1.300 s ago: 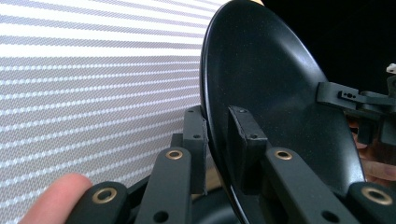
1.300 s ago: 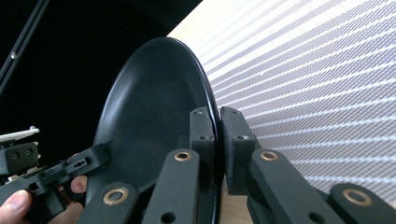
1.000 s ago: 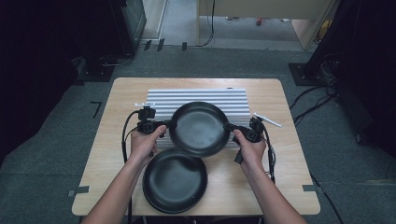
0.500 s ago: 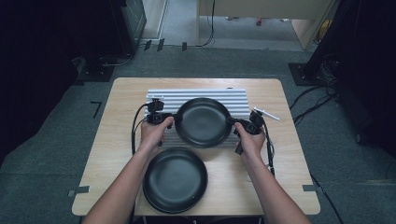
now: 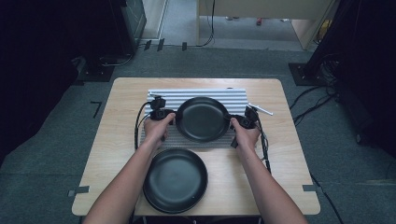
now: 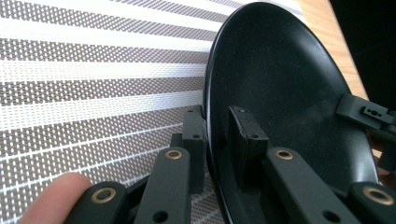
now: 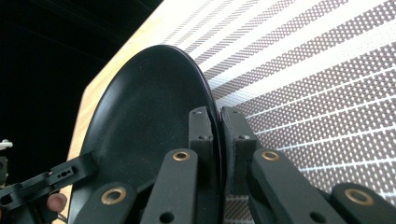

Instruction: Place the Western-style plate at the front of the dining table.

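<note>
A black plate (image 5: 202, 119) sits over the striped grey-and-white mat (image 5: 233, 95) at the far half of the wooden tabletop (image 5: 280, 154), gripped at opposite edges by both tongs. The left tongs (image 5: 173, 117) pinch its left rim, one jaw under and one jaw inside the bowl of the plate, closed down onto the rim as the left gripper view shows. The right tongs (image 5: 232, 120) clamp the right rim the same way, jaws nearly meeting across the thin edge. The plate is round, so it has no long axis; its hollow faces up and nothing lies in it.

A second black plate (image 5: 175, 180) rests on the near part of the tabletop, just in front of the mat, also empty. A small white pen-like object (image 5: 261, 109) lies beside the mat's right edge.

The gripper views show the fine dotted weave of the mat and the speckled plate surface; each also shows the opposite tongs at the plate's far rim. A fingertip (image 6: 56, 196) shows low in the left gripper view.
</note>
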Tool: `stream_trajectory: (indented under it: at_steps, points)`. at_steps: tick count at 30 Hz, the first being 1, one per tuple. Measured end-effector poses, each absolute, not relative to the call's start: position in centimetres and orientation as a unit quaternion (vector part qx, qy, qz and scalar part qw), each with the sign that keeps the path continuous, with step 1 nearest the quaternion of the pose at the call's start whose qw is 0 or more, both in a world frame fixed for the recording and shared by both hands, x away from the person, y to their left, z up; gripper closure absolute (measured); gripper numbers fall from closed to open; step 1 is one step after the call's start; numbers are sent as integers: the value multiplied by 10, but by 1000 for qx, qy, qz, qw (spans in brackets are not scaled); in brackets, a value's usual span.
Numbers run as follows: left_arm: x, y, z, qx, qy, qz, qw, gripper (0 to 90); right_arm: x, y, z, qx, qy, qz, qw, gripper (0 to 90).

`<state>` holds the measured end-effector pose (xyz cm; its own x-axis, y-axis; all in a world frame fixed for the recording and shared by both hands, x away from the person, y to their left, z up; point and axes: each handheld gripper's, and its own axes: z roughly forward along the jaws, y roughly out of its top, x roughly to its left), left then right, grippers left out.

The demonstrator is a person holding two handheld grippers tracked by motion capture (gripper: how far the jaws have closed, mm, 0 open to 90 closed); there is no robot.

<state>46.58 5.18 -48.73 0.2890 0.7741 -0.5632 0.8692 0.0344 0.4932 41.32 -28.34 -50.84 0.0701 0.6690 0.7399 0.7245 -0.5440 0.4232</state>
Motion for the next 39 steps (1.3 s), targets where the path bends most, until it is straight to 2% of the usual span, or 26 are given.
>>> stream_trajectory:
  at_steps: [12, 18, 28, 30, 34, 37, 39]
  points:
    - [478, 56, -498, 681, 612, -62, 397, 771, 427, -276, -512, -733, -485, -477, 12, 834]
    - [480, 61, -500, 680, 619, -56, 388, 770, 433, -268, -517, -731, -490, -474, 18, 831]
    - [481, 61, -505, 688, 604, -49, 399, 766, 435, -266, -523, -734, -493, -467, 2, 820]
    - [479, 59, -505, 700, 588, -38, 405, 721, 435, -264, -523, -727, -504, -466, -12, 790]
    - [474, 64, -501, 697, 571, -35, 432, 525, 431, -260, -522, -712, -519, -472, -33, 653]
    - [466, 71, -495, 696, 562, -24, 445, 412, 425, -257, -521, -696, -552, -453, -70, 606]
    - [458, 76, -492, 701, 557, -13, 445, 370, 419, -259, -519, -692, -550, -459, -88, 588]
